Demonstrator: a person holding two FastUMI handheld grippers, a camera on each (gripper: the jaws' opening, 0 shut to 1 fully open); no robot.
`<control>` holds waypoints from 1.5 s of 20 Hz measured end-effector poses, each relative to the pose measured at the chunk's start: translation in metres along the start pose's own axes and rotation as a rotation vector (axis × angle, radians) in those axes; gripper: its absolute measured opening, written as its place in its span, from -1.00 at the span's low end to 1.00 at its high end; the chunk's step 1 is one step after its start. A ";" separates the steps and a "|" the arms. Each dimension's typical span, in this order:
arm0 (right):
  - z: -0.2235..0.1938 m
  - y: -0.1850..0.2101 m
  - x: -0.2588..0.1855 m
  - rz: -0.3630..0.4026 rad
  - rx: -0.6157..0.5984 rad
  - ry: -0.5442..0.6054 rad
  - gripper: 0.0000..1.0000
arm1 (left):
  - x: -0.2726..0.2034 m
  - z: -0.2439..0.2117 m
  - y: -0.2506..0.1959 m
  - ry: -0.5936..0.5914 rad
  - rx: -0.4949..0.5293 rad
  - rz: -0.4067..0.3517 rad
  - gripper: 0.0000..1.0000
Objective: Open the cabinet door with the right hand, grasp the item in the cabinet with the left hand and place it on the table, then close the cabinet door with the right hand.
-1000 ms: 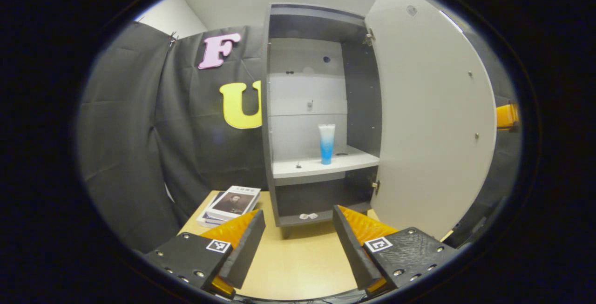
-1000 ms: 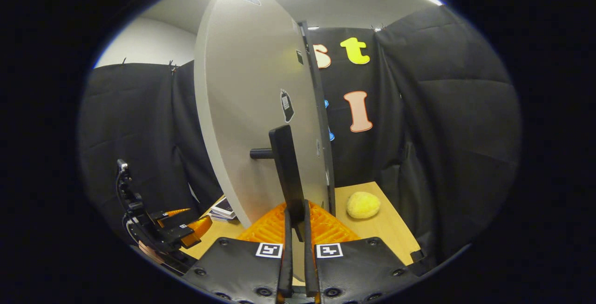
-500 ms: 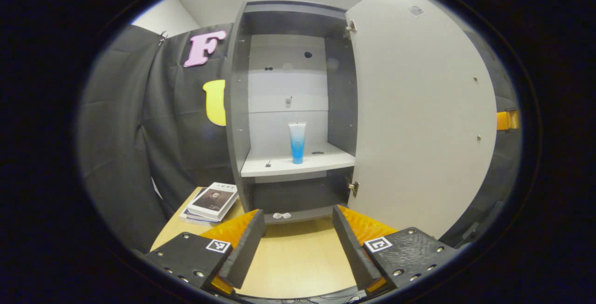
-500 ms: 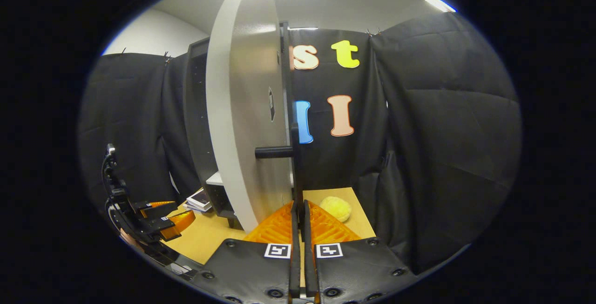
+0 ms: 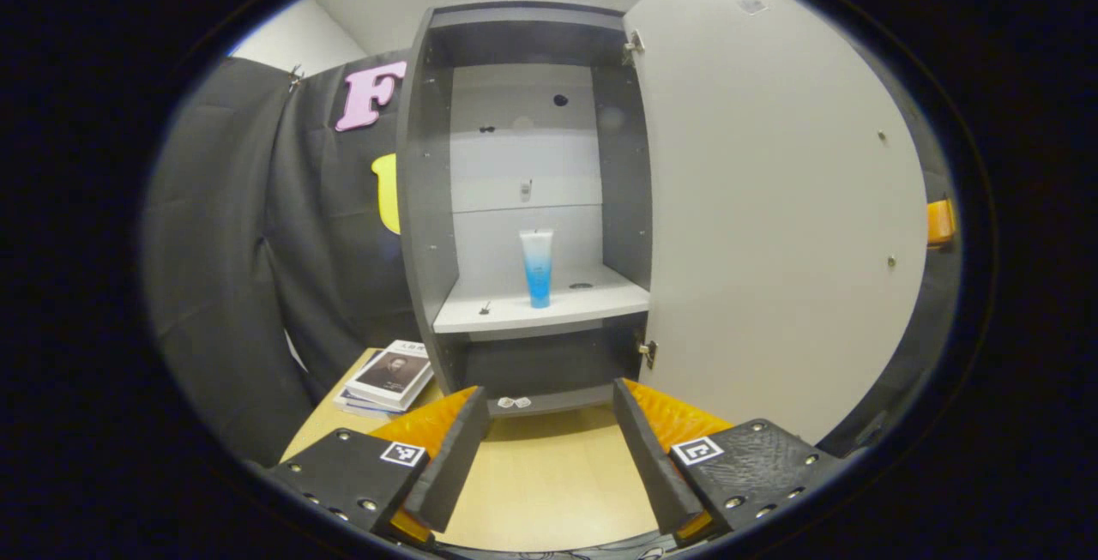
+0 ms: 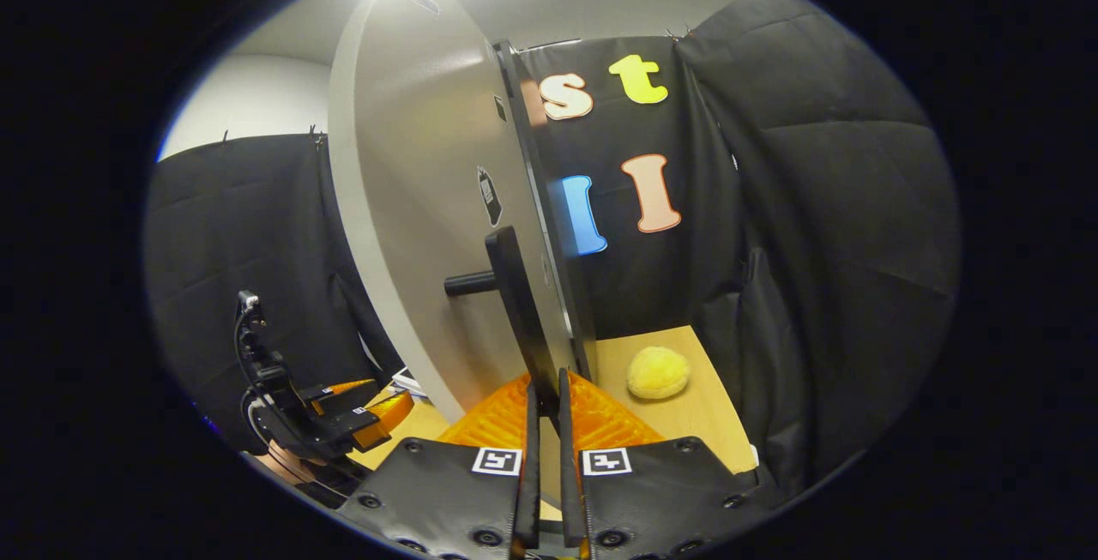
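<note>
The grey cabinet (image 5: 416, 200) stands with its pale door (image 5: 772, 200) swung wide to the right. A blue and white tube (image 5: 537, 267) stands upright on the middle shelf (image 5: 515, 316). My left gripper (image 5: 544, 423) is open, low over the table, well in front of the cabinet and aimed at the tube. In the right gripper view the door (image 6: 412, 225) is seen from outside, and my right gripper (image 6: 545, 401) is shut on the dark bar handle (image 6: 519, 311). The left gripper (image 6: 352, 410) also appears at lower left there, held by a hand.
A stack of books (image 5: 390, 373) lies on the wooden table (image 5: 549, 483) left of the cabinet. A small clear object (image 5: 513, 402) sits on the bottom shelf. A yellow fluffy ball (image 6: 658, 372) rests on the table to the right of the door.
The door has swung further open with my right gripper on its handle. The left gripper has turned to face the cabinet interior more squarely; the tube has not moved.
</note>
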State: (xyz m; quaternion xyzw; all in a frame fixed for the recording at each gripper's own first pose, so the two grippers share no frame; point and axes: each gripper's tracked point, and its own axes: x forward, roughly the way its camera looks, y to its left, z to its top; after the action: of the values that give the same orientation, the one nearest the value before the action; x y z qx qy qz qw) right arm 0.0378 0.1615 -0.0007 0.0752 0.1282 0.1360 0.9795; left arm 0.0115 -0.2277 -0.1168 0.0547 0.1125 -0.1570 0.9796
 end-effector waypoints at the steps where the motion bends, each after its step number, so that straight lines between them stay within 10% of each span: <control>1: 0.001 -0.004 -0.006 -0.031 -0.015 -0.008 -0.77 | 0.003 0.001 0.004 0.004 0.002 -0.024 0.77; 9: -0.001 -0.021 -0.057 -0.107 -0.056 -0.131 -0.89 | 0.012 0.028 0.045 -0.054 0.057 -0.097 0.77; 17: 0.037 -0.091 -0.060 -0.385 -0.060 -0.253 -0.96 | 0.033 0.073 0.086 -0.151 0.014 -0.076 0.76; 30: 0.064 -0.204 0.034 -0.480 -0.013 -0.285 0.96 | 0.170 0.139 0.071 -0.232 -0.027 -0.013 0.76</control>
State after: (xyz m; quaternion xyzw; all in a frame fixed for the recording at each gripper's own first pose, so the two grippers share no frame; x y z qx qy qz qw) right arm 0.1375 -0.0296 0.0153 0.0549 0.0024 -0.1109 0.9923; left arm 0.2201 -0.2305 -0.0179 0.0220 0.0009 -0.1671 0.9857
